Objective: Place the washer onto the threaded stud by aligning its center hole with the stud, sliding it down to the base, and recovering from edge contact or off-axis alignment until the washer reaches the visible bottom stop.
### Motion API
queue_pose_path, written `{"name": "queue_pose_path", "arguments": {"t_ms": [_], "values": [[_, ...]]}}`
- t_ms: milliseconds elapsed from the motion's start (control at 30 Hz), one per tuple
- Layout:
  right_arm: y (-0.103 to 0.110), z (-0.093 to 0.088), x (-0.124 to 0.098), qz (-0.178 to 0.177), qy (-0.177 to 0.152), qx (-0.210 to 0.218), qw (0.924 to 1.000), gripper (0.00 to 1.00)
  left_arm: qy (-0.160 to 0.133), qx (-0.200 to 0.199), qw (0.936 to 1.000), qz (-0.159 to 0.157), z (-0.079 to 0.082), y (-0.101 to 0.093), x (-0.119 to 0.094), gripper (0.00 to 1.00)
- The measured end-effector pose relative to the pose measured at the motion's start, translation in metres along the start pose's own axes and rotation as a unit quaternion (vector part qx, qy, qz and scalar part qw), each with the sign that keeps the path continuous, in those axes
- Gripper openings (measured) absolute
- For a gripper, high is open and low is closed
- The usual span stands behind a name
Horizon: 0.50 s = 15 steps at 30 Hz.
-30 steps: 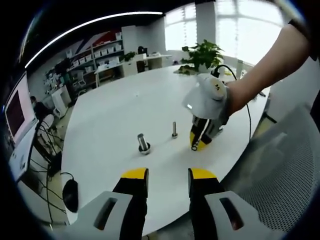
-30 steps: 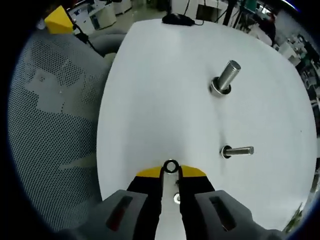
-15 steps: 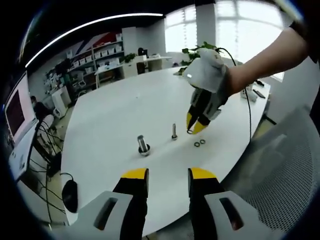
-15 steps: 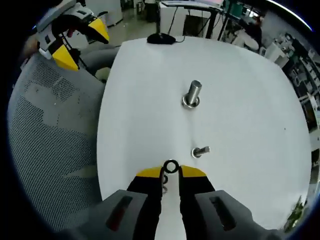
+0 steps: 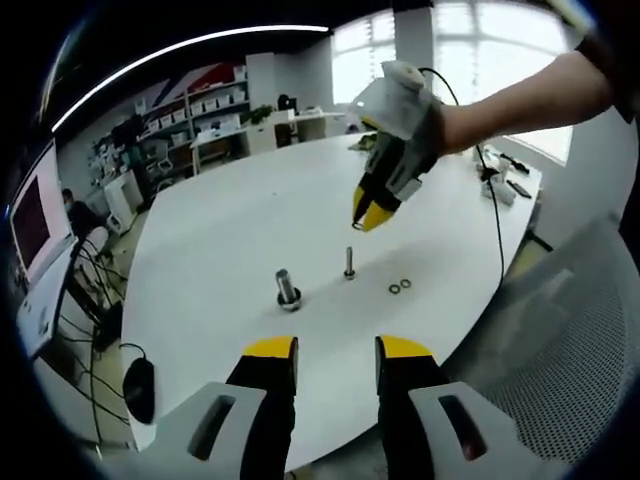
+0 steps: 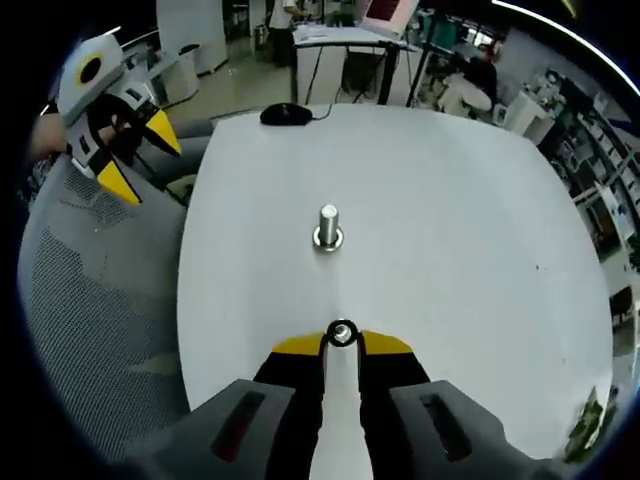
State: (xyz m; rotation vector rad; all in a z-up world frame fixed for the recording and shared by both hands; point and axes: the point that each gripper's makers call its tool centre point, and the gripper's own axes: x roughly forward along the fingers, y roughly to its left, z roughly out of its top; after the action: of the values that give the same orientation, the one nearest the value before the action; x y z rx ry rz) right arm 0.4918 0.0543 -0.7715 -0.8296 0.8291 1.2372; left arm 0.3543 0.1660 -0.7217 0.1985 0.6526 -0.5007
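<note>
while the right gripper (image 6: 341, 343) pinches the washer (image 6: 342, 332) at its tips, the upright threaded stud (image 5: 349, 261) stands almost straight below; left gripper (image 5: 338, 348) waits open, empty, farther back.

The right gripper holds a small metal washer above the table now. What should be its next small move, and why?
Probably lower the right gripper slowly toward the thin threaded stud. In the left gripper view it hangs just above that stud, with the small metal washer pinched at its tips, so a centred descent should thread the hole; two spare washers lie on the white table.
</note>
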Motion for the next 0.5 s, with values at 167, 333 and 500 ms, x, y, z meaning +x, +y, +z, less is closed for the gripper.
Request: {"name": "queue_pose_path", "arguments": {"t_ms": [167, 333, 500], "values": [[0.0, -0.001, 0.011, 0.005, 0.01, -0.006, 0.9999, 0.13, 0.001, -0.002, 1.0, -0.002, -0.001, -0.001, 0.0, 0.29], [-0.004, -0.001, 0.022, 0.013, 0.018, 0.006, 0.9997, 0.13, 0.002, -0.002, 1.0, -0.002, -0.001, -0.001, 0.0, 0.29], [-0.004, -0.008, 0.028, 0.017, 0.039, 0.002, 0.9991, 0.13, 0.003, -0.003, 1.0, -0.002, -0.002, -0.001, 0.0, 0.29]]}}
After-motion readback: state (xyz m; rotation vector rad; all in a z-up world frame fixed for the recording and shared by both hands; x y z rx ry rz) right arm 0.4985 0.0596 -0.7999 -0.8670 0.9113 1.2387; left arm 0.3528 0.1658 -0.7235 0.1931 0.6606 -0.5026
